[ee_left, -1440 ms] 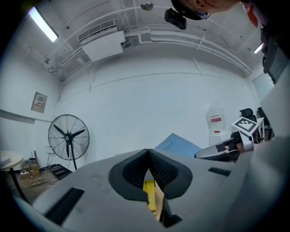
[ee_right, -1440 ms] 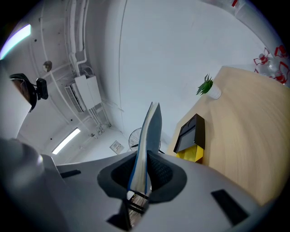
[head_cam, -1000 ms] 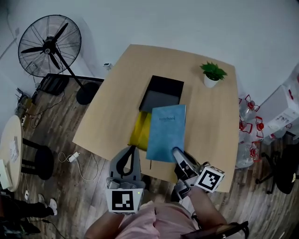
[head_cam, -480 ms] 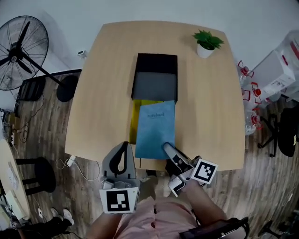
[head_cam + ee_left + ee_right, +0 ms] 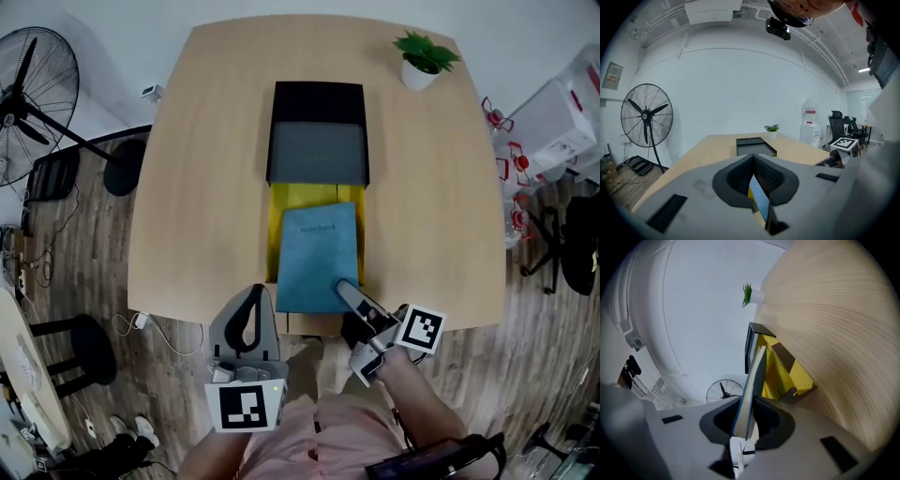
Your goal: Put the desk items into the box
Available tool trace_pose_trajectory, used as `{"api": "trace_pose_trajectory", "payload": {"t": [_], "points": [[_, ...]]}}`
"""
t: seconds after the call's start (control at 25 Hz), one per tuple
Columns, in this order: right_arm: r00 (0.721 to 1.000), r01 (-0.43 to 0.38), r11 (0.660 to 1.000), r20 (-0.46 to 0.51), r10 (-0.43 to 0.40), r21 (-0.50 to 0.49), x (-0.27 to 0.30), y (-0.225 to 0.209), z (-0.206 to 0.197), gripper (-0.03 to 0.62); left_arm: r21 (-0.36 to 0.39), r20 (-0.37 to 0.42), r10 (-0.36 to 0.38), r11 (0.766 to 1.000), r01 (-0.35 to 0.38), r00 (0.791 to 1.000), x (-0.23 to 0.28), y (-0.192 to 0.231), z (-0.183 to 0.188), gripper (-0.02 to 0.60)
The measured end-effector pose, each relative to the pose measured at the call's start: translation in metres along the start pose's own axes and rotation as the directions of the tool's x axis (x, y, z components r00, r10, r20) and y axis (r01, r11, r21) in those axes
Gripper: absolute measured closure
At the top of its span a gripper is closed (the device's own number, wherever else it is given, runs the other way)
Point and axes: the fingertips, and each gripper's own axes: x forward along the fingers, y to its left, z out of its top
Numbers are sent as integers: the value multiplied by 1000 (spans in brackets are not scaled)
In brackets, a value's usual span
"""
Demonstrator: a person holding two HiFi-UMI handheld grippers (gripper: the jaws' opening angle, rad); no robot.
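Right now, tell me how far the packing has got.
Done: nothing clearly packed yet. In hand: the right gripper is clamped on the blue notebook, which lies over the open yellow box; whether it sits inside is unclear. Left: release it, then probably the potted plant at the far corner of the desk. The left gripper is shut and empty.

The head view looks steeply down from above the table's (image 5: 206, 187) near edge, taking in the whole top. The left gripper view sits low at that edge, level, facing the far wall (image 5: 740, 84). The right gripper view is rolled sideways, close along the notebook (image 5: 751, 380). All three share the box (image 5: 317, 141), plant (image 5: 427, 54) and fan (image 5: 28, 89).
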Motion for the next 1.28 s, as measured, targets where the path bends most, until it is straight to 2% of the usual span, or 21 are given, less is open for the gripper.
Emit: {"api": "trace_pose_trajectory", "payload": {"t": [0.08, 0.16, 0.28, 0.44, 0.6, 0.84, 1.0, 1.12, 1.28], "points": [[999, 30, 999, -21, -31, -29, 3, -6, -1, 504, -4, -11, -1, 1000, 1, 1000, -1, 2, -6, 571], [998, 43, 998, -43, -45, -48, 4, -8, -3, 445, -2, -17, -3, 1000, 3, 1000, -2, 4, -10, 571], [995, 41, 997, -85, -47, -64, 6, -5, -6, 415, -1, -19, -8, 1000, 8, 1000, -1, 5, -12, 571], [987, 43, 998, -153, -49, -45, 4, -5, -17, 335, 2, -13, -18, 1000, 18, 1000, -1, 1, -11, 571], [975, 49, 997, -214, -59, -53, 2, -8, -28, 333, 8, -3, -29, 1000, 29, 1000, -1, -5, -7, 571], [927, 93, 983, -348, -143, -156, -13, -17, -54, 318, 24, 28, -41, 999, 41, 999, -1, -16, 4, 571], [919, 114, 947, -329, -216, -301, -30, -14, -54, 319, 42, 39, -38, 998, 37, 999, -5, -20, 7, 571], [935, 135, 912, -256, -247, -388, -43, -4, -35, 332, 52, 63, -34, 998, 31, 997, -8, -22, 15, 571], [956, 115, 834, -168, -240, -539, -47, 32, -10, 374, 50, 82, -24, 999, 19, 996, -8, -23, 30, 571]]}}
